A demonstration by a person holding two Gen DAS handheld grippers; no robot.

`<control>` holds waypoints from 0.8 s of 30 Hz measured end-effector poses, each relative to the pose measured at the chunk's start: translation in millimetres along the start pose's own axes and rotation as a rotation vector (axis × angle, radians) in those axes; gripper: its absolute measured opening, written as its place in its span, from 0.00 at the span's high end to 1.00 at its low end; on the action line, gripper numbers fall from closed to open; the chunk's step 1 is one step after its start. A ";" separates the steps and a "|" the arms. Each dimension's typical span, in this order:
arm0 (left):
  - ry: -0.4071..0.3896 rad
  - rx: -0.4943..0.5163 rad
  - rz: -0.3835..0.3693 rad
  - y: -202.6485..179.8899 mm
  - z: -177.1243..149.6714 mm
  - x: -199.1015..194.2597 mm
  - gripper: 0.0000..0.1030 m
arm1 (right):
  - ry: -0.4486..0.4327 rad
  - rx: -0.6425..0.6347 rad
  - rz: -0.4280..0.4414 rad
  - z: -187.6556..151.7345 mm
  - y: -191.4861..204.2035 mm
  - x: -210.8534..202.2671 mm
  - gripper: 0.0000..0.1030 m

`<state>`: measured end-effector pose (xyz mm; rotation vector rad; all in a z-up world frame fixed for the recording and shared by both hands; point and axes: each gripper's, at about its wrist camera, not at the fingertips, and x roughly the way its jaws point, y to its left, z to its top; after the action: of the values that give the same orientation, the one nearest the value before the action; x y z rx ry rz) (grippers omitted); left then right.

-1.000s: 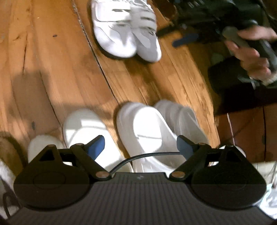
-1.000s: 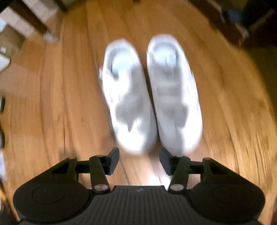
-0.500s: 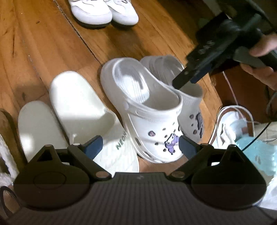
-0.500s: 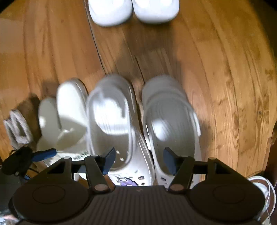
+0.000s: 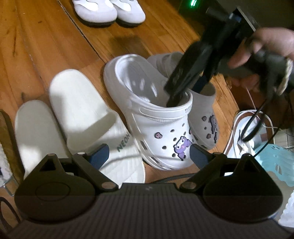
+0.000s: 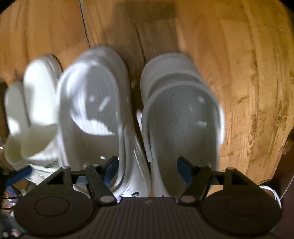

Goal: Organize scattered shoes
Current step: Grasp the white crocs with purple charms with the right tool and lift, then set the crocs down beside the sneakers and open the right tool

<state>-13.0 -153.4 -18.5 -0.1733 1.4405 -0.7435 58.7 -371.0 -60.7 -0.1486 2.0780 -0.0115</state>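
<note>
Right tongs (jaws wide) straddle the adjoining walls of two white clogs standing side by side on the wooden floor; one finger dips into the left clog. Left tongs, also wide and empty, hover above the clog toes. Cream slides lie just left; white sneakers well beyond.

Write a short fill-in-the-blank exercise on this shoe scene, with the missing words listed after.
1. The right gripper has one finger dipped inside a white ____.
2. The left gripper is ____ and holds nothing.
3. The word printed on the cream slide is ____.
4. The shoes stand on a ____ floor.

Missing words: clog; open; NEON; wooden
</note>
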 end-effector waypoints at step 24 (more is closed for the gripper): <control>-0.307 -0.159 0.070 66.1 5.1 -94.6 0.08 | -0.522 -0.050 0.160 2.1 40.2 -190.4 0.78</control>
<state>19.7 -51.8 25.7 -0.3431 1.2051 -0.5199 148.4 -309.9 100.9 -0.0115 1.5639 0.1609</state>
